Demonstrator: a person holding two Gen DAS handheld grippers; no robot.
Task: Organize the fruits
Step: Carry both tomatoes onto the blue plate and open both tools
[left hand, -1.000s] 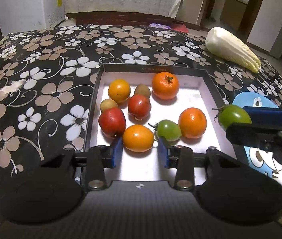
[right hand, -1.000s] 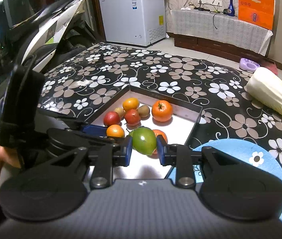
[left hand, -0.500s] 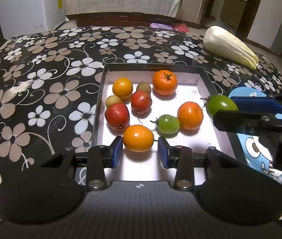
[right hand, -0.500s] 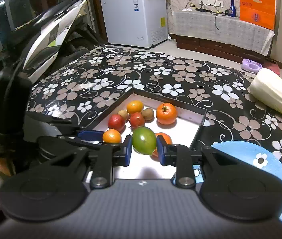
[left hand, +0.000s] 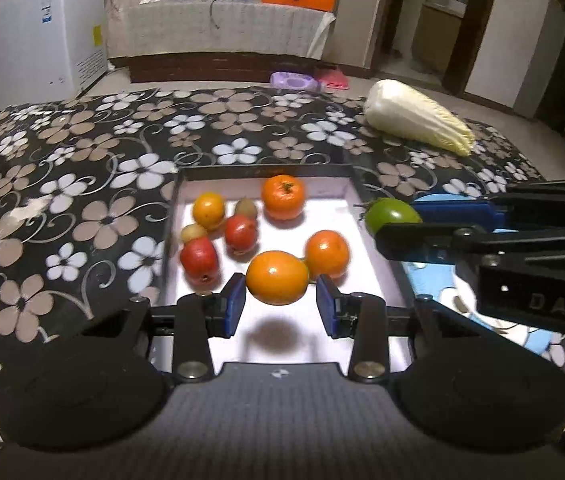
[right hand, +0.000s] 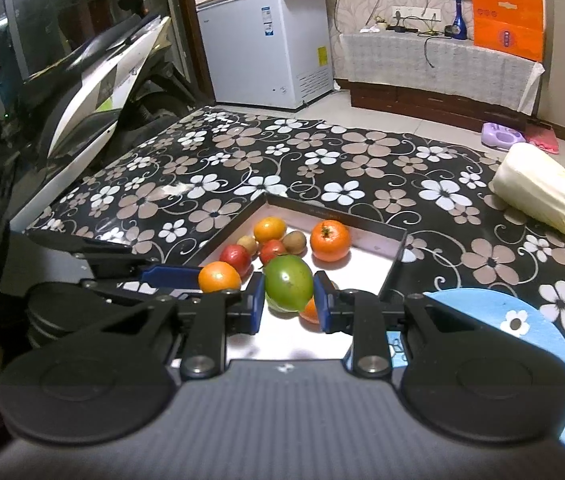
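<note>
- Since the earlier frame, the orange fruit (left hand: 277,277) has been raised clear of the tray (left hand: 378,264) floor by the left gripper (left hand: 280,305); its shadow is now cast below it
- The orange fruit is pinched between the left gripper's blue pads, above the tray's near part
- A green tomato (right hand: 288,283) is clamped in the right gripper (right hand: 288,307), held over the tray's right edge
- Six more fruits are left in the tray, mostly far left
- A cabbage (left hand: 416,123) is seen far right on the floral cloth (left hand: 82,184)

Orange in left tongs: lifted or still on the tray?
Lifted. The orange sits clamped in the left tongs, its shadow separate below on the tray floor.
</note>
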